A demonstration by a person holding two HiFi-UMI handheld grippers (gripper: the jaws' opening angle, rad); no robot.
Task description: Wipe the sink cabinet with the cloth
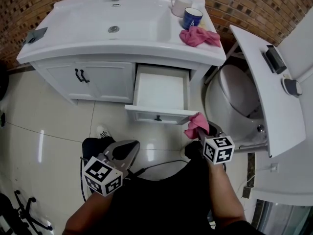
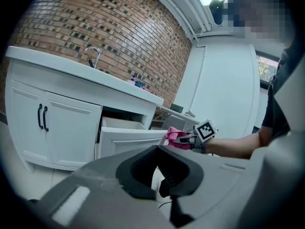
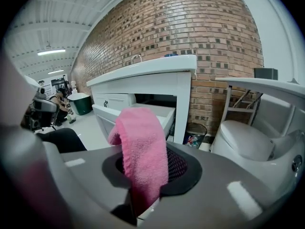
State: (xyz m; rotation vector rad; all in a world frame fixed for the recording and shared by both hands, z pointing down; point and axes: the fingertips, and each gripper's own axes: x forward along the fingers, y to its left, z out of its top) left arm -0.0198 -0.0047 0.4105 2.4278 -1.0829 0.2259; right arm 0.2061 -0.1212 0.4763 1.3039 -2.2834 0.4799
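**Cloth's pinched in the right gripper, cabinet waiting to be wiped**

We're gripping the cloth in the right gripper, with the jaws clamped on a fold of it. That puts it right of centre in the head view, just beside the right corner of the open drawer. We can't tell whether it's actually touching the drawer front. The left gripper is hanging at lower left, closed on nothing, well apart from the cabinet.

On handling, we're guessing it's light, soft and totally floppy. It's a knitted weave, and it's drooping over the jaws in the right gripper view. It probably drags and bunches on the painted panels instead of gliding, so we're thinking a deep pinch through a doubled fold is best, with a fat wad sticking out past the tips. Grab an edge and it likely slips free or just trails.

A spare cloth is lying on the counter at upper centre, near a blue cup.
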